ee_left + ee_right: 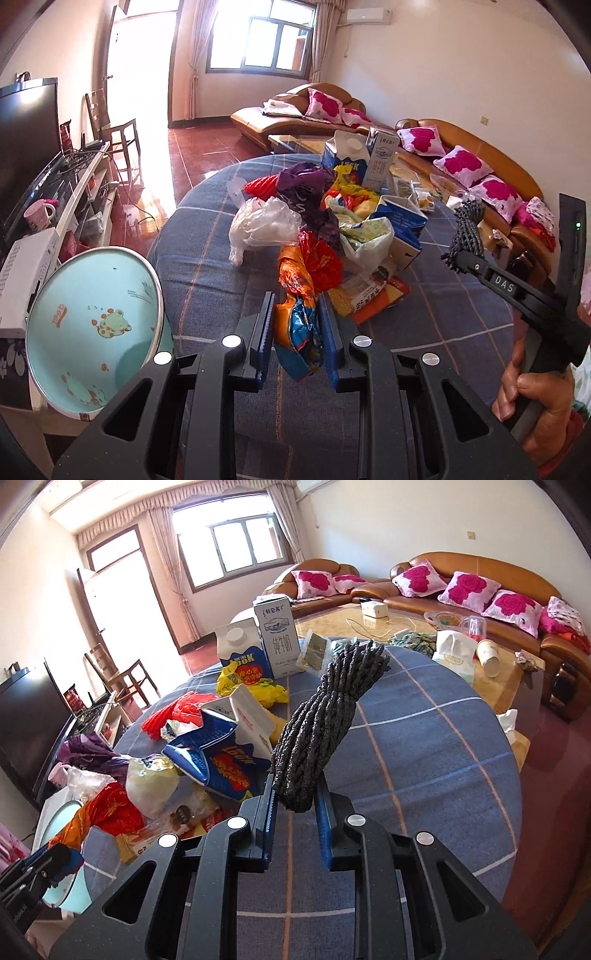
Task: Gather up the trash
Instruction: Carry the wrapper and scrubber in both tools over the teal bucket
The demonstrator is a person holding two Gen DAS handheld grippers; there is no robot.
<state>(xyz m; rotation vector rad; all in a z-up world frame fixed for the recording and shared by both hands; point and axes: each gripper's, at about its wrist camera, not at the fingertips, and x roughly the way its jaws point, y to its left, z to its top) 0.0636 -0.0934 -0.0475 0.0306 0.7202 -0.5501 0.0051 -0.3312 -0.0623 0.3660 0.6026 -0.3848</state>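
An orange and blue snack wrapper (pixel 301 325) sits pinched between the blue pads of the left hand-held gripper (pixel 298 325), its crumpled top rising just ahead of the fingertips. A dark coil of rope (pixel 325 720) stands upright from the right hand-held gripper (pixel 295 805), whose jaws are clamped on its lower end. Just beyond the left gripper the trash pile (pixel 325 221) of bags and milk cartons (pixel 258 646) covers the desk (pixel 424 738). A pale blue bin (pixel 96 332) stands to its left.

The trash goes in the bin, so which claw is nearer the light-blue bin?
Left. The left claw, holding an orange wrapper, is beside the light-blue bin; the right claw is across the table.
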